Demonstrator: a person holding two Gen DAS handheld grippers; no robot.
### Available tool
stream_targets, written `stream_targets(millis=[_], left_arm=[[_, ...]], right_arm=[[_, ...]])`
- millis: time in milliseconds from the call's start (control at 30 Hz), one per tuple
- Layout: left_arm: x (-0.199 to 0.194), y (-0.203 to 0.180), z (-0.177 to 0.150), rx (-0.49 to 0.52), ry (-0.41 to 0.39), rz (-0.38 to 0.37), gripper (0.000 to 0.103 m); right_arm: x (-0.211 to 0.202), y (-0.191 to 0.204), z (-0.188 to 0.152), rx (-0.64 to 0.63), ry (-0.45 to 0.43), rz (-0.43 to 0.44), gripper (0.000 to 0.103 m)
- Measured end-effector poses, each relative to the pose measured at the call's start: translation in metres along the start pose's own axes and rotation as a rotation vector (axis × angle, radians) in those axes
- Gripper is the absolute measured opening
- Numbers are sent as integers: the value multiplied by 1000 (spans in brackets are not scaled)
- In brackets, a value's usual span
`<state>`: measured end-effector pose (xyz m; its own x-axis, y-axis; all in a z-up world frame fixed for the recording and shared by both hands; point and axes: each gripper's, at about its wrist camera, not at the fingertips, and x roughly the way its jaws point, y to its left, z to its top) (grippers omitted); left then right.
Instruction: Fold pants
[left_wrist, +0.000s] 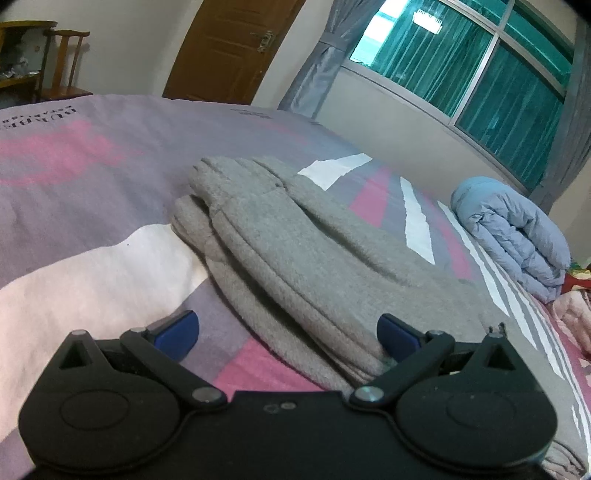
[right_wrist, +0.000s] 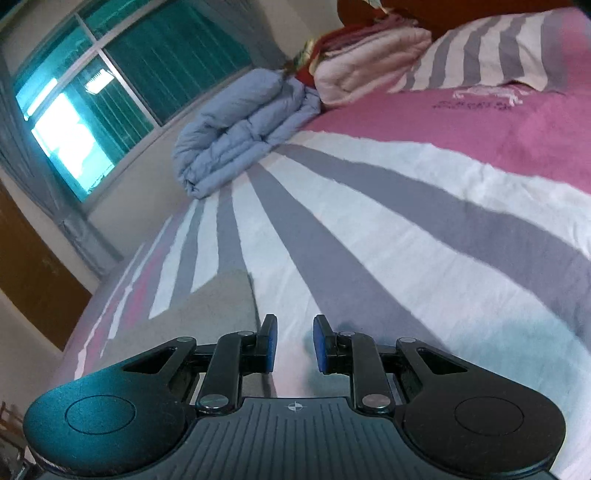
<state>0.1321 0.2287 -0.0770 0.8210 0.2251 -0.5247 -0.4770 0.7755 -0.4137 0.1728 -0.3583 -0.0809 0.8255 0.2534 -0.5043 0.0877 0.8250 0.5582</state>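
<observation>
The grey fleece pants (left_wrist: 295, 254) lie folded in stacked layers on the bed, running from the near right to the far middle in the left wrist view. My left gripper (left_wrist: 288, 334) is wide open and empty, low over the near end of the pants; its right fingertip (left_wrist: 397, 332) is over the grey fabric, its left one over the sheet. In the right wrist view only an edge of the pants (right_wrist: 207, 310) shows at the left. My right gripper (right_wrist: 294, 341) is open with a narrow gap, empty, just above the striped sheet (right_wrist: 369, 240), beside the pants' edge.
A folded blue quilt (left_wrist: 513, 236) lies at the bed's far side under the window; it also shows in the right wrist view (right_wrist: 240, 125). Folded pink bedding (right_wrist: 365, 62) and a striped pillow (right_wrist: 491, 51) sit by it. A door (left_wrist: 229, 48) and chair (left_wrist: 66, 62) stand beyond the bed.
</observation>
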Motion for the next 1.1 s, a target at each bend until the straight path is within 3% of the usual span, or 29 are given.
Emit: stream_targets(millis=[233, 400, 500, 767, 867, 1000, 1033, 1100], left_arm=[[4, 14, 3, -36, -8, -81, 97], [19, 49, 22, -217, 11, -263, 97], [31, 60, 31, -240, 27, -315, 97], [61, 69, 45, -272, 18, -367, 97], [76, 78, 56, -327, 0, -384, 97], [91, 71, 66, -298, 14, -351, 95], [91, 68, 66, -272, 20, -335, 84], [89, 78, 63, -317, 12, -292, 27]], right_arm=[[1, 18, -16, -90, -12, -15, 21], [6, 15, -17, -77, -26, -39, 21], [4, 14, -18, -79, -32, -47, 22], [8, 16, -19, -98, -22, -61, 22], [10, 14, -18, -95, -23, -65, 22], [13, 11, -17, -74, -22, -64, 22], [14, 11, -16, -70, -20, -63, 22], [15, 9, -16, -58, -20, -57, 22]])
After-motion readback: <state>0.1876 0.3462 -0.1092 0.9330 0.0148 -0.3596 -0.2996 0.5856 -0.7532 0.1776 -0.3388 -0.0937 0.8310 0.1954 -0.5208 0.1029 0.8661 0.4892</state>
